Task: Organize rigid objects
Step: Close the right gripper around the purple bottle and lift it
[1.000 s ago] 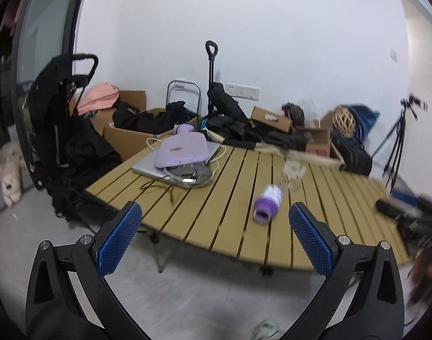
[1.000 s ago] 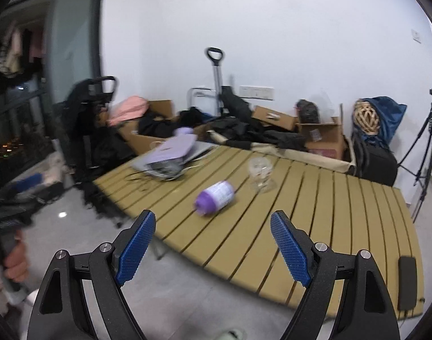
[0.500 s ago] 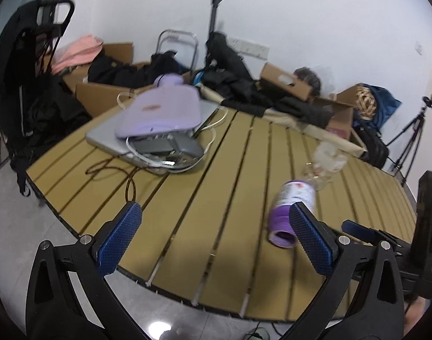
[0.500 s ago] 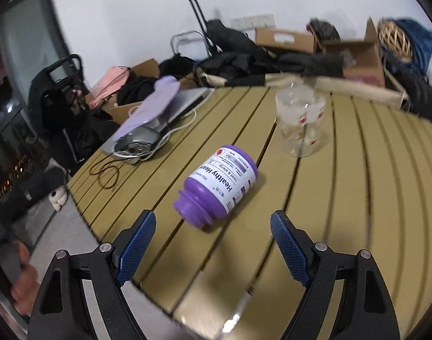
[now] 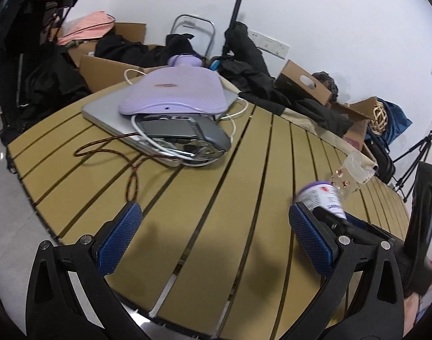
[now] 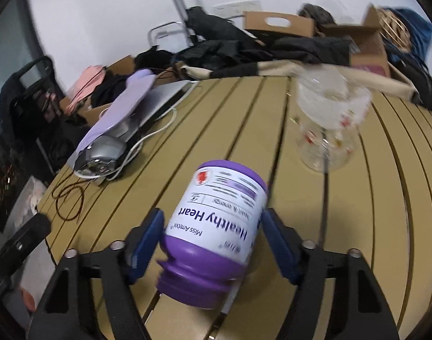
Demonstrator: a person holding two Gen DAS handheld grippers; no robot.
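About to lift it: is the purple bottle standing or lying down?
Lying down. The bottle rests on its side on the table, cap end toward the camera, between the right claw's fingers.

even indoor light, fisheye-warped edges, slight motion blur.

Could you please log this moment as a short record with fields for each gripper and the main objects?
right gripper: pads either side of the purple bottle; contact unclear
purple bottle: on its side, cap toward camera
left gripper: open, empty, over the slatted table
glass cup: upright beyond the bottle
laptop: far left, under a lilac hot-water bottle
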